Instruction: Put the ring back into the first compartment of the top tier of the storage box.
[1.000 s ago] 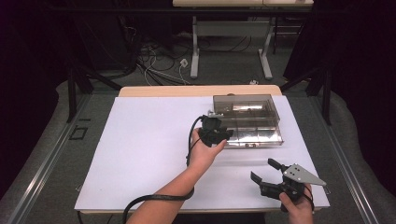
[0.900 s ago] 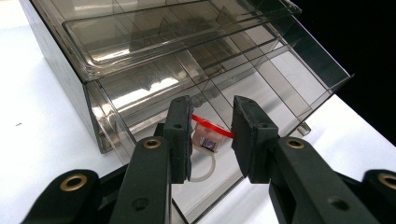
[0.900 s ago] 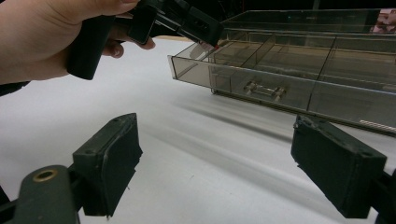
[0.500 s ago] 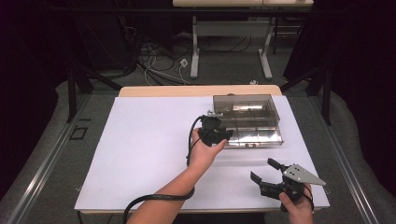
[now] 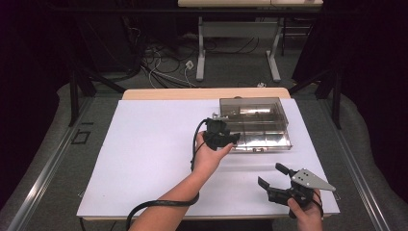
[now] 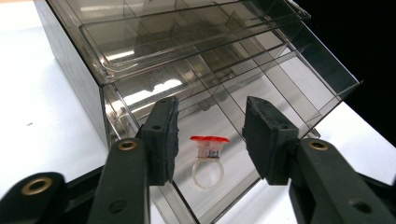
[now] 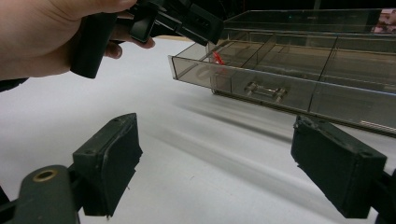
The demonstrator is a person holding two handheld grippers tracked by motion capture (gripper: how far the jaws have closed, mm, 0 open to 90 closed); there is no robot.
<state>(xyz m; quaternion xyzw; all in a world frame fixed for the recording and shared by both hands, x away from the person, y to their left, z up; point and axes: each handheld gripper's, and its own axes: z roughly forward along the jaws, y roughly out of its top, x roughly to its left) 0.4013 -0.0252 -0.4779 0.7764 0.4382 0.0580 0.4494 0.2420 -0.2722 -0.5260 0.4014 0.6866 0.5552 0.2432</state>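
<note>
We see a small clear plastic ring with a red top (image 6: 209,157) lying in the front corner compartment of the smoky organizer drawer (image 5: 260,139) on the white table (image 5: 144,163); light, hard and slippery, it is probably best pinched across its band. The left hand-held gripper (image 6: 210,135) hovers over it, jaws just opening, pads clear. The right hand-held gripper (image 5: 272,177) rests low near the table's edge, wide and empty.
</note>
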